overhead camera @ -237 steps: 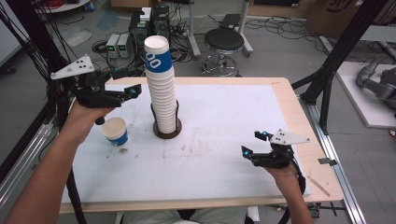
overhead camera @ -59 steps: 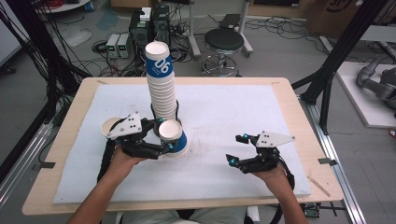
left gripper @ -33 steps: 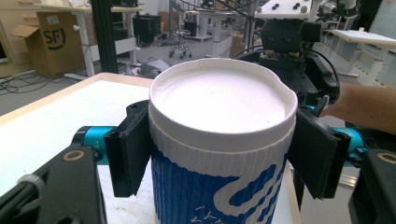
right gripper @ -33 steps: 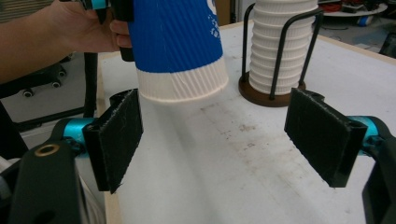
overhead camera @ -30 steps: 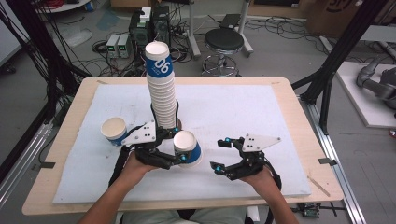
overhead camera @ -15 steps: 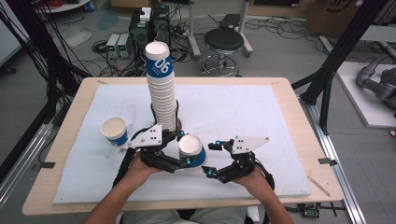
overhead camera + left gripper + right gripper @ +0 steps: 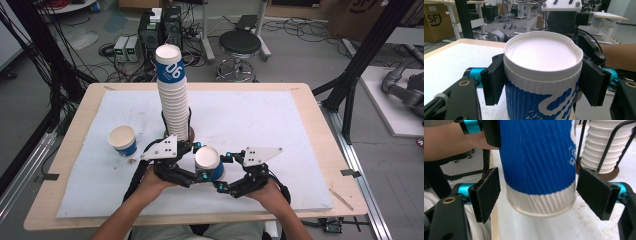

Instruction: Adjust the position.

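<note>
While my left gripper point(image 7: 200, 172) pinches the paper cup point(image 7: 209, 162) just above the surface point(image 7: 280, 125), right gripper point(image 7: 225, 172) fingers point(image 7: 486, 193) sit spread around its base; handover step, I reckon; next they must close.

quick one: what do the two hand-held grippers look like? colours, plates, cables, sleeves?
Both are black. The left hand-held gripper and right hand-held gripper each carry a pale grey three-cornered plate on top, cyan fittings behind flat black pads, and a black cable trailing back. Forearms are bare, no sleeves.

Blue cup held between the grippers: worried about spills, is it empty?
Empty: the blue cup shows a bare white inside in the left gripper view.
</note>
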Motion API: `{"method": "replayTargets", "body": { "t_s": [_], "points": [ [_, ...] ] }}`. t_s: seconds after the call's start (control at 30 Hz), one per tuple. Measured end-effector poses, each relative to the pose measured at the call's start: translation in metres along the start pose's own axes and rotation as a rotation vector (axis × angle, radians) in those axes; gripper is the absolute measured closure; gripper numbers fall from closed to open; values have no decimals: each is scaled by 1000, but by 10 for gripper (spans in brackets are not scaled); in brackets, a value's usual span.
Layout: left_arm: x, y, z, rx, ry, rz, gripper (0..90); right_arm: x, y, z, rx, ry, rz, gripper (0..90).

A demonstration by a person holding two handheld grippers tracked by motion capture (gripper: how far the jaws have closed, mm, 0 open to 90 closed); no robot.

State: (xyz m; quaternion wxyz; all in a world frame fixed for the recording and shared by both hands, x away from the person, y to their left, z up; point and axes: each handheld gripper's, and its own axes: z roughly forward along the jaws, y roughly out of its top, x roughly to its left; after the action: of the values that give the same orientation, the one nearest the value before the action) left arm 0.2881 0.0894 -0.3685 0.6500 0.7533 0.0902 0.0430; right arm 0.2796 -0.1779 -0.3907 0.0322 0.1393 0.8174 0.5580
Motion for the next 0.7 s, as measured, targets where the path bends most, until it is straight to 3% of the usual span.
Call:
{"method": "replayTargets", "body": {
  "t_s": [0.4, 0.7],
  "points": [
    [-5, 2, 2, -25, -28, 13, 290, 5, 2, 2, -17, 1, -50, 191],
    [-6, 3, 1, -34, -35, 25, 296, 2, 1, 0, -22, 38, -46, 243]
  ]
}}
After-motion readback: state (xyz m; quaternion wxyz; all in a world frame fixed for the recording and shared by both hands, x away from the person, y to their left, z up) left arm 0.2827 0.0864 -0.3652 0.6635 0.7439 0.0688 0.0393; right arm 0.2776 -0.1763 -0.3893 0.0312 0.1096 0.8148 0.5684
